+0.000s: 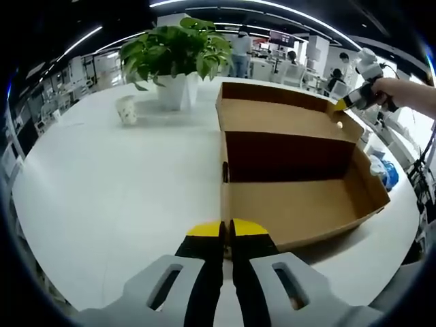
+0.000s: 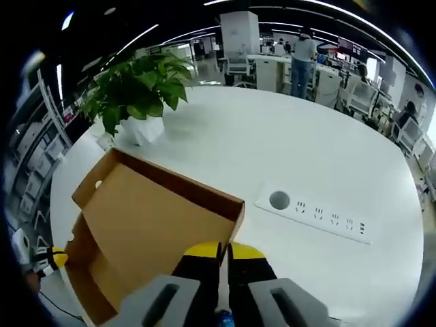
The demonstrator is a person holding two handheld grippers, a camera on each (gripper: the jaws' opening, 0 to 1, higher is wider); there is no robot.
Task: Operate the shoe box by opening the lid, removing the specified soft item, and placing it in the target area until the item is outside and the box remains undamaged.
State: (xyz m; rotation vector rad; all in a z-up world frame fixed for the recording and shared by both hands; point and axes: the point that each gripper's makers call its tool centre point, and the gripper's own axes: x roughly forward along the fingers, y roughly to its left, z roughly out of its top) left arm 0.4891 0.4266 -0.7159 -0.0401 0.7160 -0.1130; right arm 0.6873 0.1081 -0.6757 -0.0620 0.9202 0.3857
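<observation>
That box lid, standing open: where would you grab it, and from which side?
Grip the lid by its free top edge, coming from above. It is a thin cardboard flap, hinged to the box below, so the jaws can straddle that bare edge. The right gripper is already there, apparently shut on it.

**Two hand-held grippers, yellow-tipped**

Left gripper (image 1: 222,229), bottom centre of the left gripper view: two black jaws capped with yellow tips, set in pale grey moulded shells with slotted cut-outs. Right gripper (image 2: 223,251), bottom centre of the right gripper view: the same black jaws, yellow tips and grey slotted shells. At upper right of the left gripper view, a bare forearm (image 1: 412,94) shows no sleeve.
</observation>
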